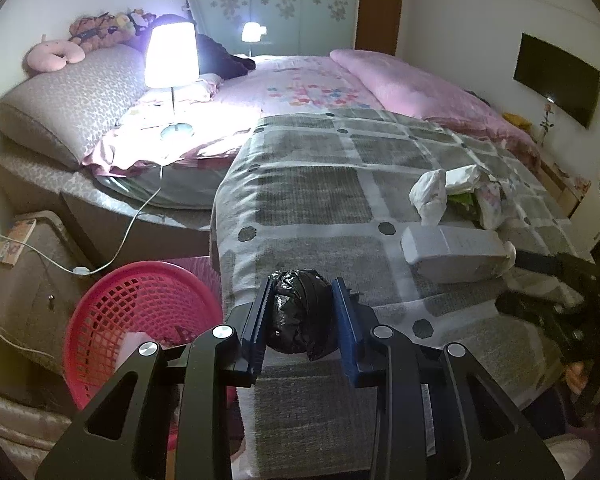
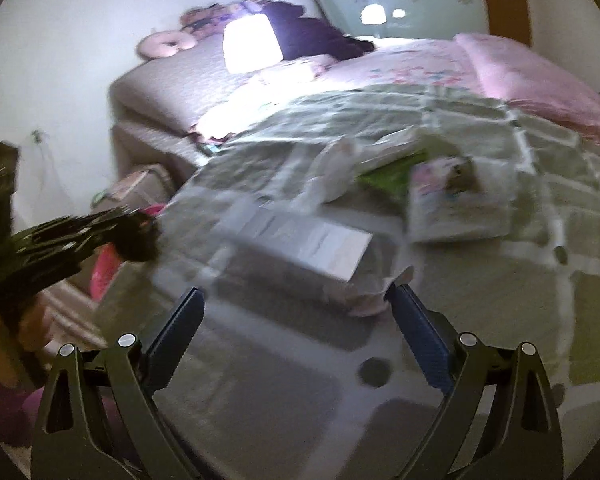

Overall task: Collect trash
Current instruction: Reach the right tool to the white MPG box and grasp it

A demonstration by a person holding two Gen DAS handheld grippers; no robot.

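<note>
Between left gripper (image 1: 305, 312) pads — crinkly black plastic wad (image 1: 300, 314)

I am looking across a bedroom with pale walls (image 1: 460, 20). A wide bed (image 1: 308, 92) fills most of it, spread with a pink floral sheet and, nearer me, a grey-and-white checked blanket (image 1: 320, 184). A padded headboard (image 1: 60, 92) runs along its left side, with a pink neck pillow (image 1: 52, 56) and soft toys (image 1: 104, 28) on top. A lit table lamp (image 1: 172, 56) stands on the bed and gives most of the light; its white cord (image 1: 140, 216) trails off the edge. Behind the bed is a pale green wardrobe (image 1: 276, 0) with flower decals, a brown door (image 1: 380, 12) beside it. A dark television (image 1: 556, 80) hangs on the right wall.
</note>
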